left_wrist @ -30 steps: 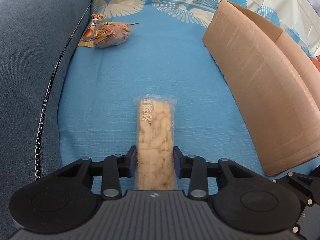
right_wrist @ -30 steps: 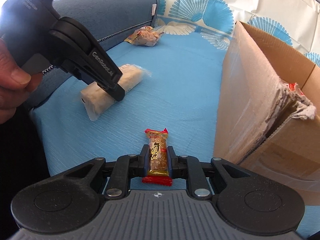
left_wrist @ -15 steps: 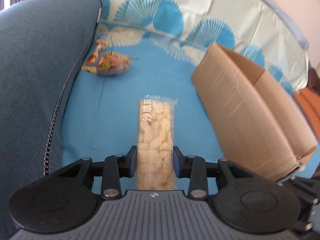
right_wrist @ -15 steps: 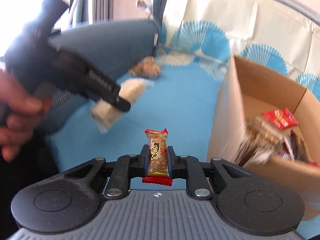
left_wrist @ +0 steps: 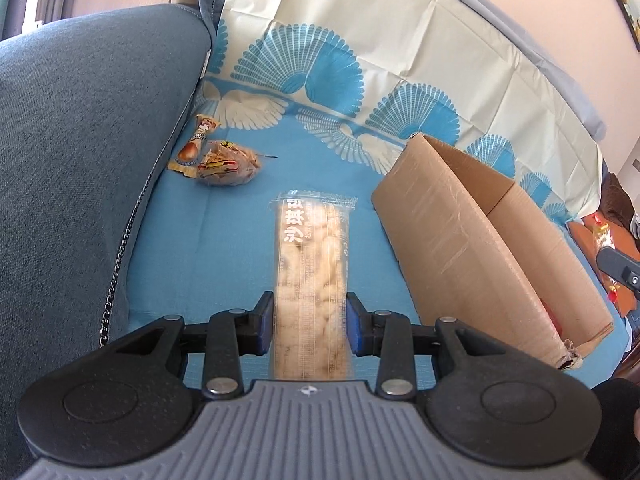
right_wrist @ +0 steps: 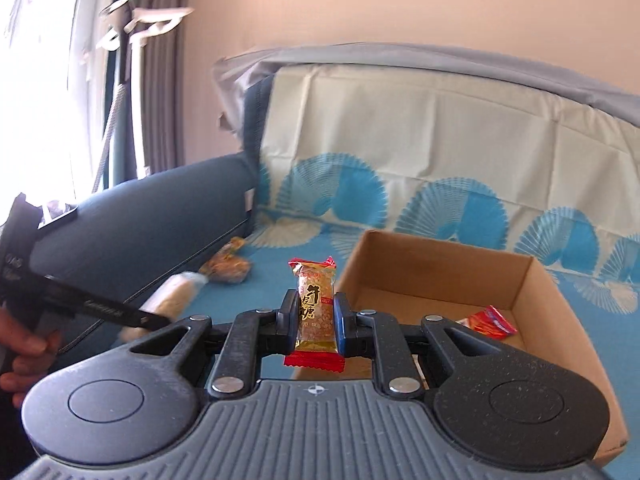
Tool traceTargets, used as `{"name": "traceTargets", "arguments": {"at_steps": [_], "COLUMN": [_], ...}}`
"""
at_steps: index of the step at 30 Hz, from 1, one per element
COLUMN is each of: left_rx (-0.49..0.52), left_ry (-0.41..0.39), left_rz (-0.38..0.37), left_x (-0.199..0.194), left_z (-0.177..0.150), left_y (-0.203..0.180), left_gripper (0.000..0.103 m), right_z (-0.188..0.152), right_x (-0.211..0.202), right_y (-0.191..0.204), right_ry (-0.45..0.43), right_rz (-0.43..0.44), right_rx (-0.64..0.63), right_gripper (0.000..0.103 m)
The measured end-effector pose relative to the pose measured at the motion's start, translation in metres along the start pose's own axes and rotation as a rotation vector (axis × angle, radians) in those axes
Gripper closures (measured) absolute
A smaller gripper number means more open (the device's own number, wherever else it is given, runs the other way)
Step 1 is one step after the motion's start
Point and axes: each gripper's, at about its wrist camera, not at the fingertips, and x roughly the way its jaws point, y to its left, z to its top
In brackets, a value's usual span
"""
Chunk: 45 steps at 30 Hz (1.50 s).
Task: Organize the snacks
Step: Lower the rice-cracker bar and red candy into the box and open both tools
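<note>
Both grippers have risen beside the open brown cardboard box (right_wrist: 440,268). Right gripper (right_wrist: 317,312), clamped on the small red-and-gold wrapped candy (right_wrist: 316,304), should clear the box's near wall before releasing; left gripper (left_wrist: 310,328) grips the long clear puffed-snack packet (left_wrist: 310,280).

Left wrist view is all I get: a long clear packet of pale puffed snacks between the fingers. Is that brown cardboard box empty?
Observer: No. The right wrist view looks into the brown cardboard box; a small red wrapper lies on its floor.
Operator: Is the other hand carrying anything?
Observer: Yes, the right gripper is shut on a small gold candy with red ends.
Operator: Where is it?
Observer: Raised near the box's left wall.
</note>
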Motion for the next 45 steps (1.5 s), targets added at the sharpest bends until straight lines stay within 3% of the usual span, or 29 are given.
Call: {"name": "traceTargets", "arguments": {"at_steps": [5, 12, 17, 25, 38, 45], "left_rx": [-0.011, -0.004, 0.043, 0.116, 0.3, 0.096], "left_ry": [-0.024, -0.026, -0.009, -0.01, -0.087, -0.099], "left_rz": [-0.006, 0.024, 0.051, 0.099, 0.156, 0.114], "left_x": [-0.004, -0.003, 0.001, 0.007, 0.002, -0.014], "left_z": [-0.001, 0.0, 0.0, -0.004, -0.016, -0.015], "left_y": [0.002, -0.001, -0.008, -0.022, -0.061, -0.068], "left_gripper": [0.063, 0.063, 0.063, 0.063, 0.063, 0.063], "right_z": [-0.02, -0.024, -0.023, -0.019, -0.018, -0.019], "right_x": [-0.003, -0.01, -0.006, -0.003, -0.011, -0.014], "right_y": [-0.027, -0.014, -0.015, -0.032, -0.05, -0.057], "right_ry": [-0.022, -0.088, -0.093, -0.101, -0.16, -0.171], "right_rz": [-0.037, -0.029, -0.019, -0.017, -0.047, -0.056], "right_rx": [0.115, 0.033, 0.022, 0.116, 0.194, 0.232], "right_gripper": [0.085, 0.085, 0.085, 0.085, 0.085, 0.085]}}
